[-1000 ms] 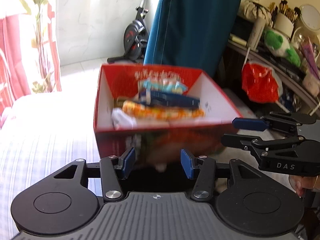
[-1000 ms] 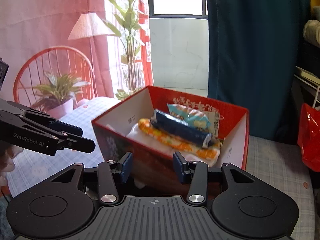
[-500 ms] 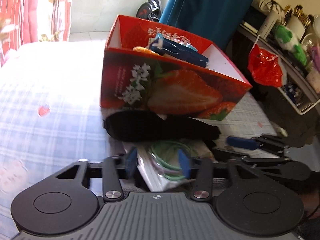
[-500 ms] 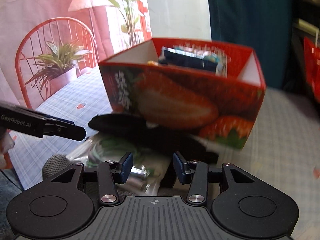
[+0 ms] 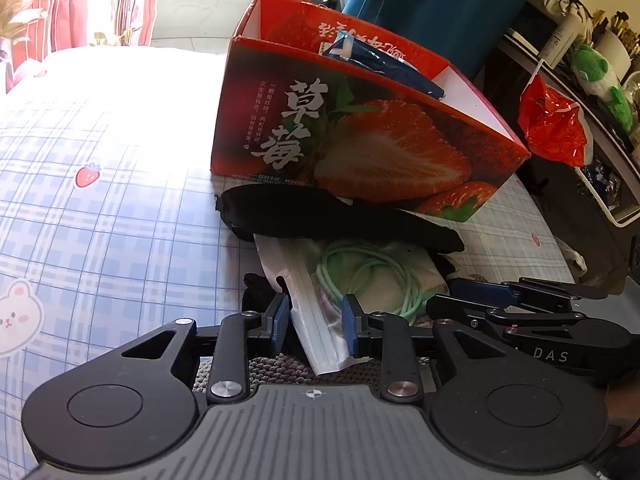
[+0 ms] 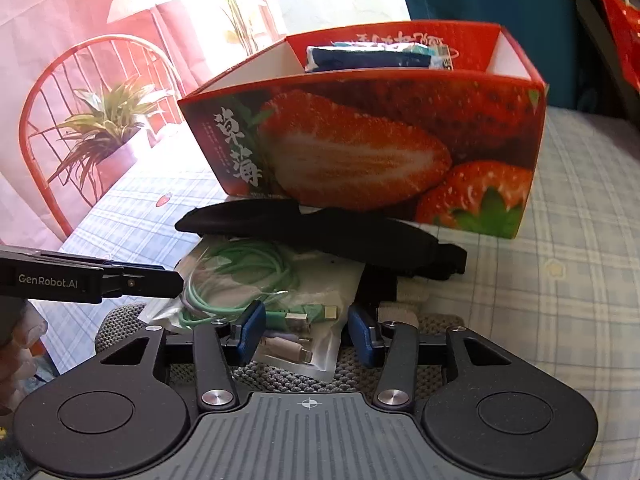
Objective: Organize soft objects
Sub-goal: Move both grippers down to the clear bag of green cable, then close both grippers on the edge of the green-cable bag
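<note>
So from the left wrist view, the left gripper (image 5: 314, 328) has its blue pads spread apart, with the edge of a clear zip bag (image 5: 320, 312) sitting between them, not pinched as far as I can see. That bag has a coiled mint-green cable (image 5: 368, 276) inside and lies on the checked bedsheet (image 5: 100, 220), partly tucked under a long black soft pouch (image 5: 328, 216). The pouch sits right against the front of the red strawberry box (image 5: 360, 136), which has a dark blue packet (image 5: 384, 68) poking out the top. The right gripper (image 5: 516, 300) shows up off to the side, low by the bag; can't tell its jaws from here. Over on the right wrist view, the right gripper (image 6: 306, 330) is spread open too, with the bag (image 6: 304, 344) and its USB plugs (image 6: 316, 314) lying between the pads. A grey knit cloth (image 6: 288, 378) lies underneath, and the left gripper (image 6: 120, 280) pokes in near the cable (image 6: 240, 272).
</note>
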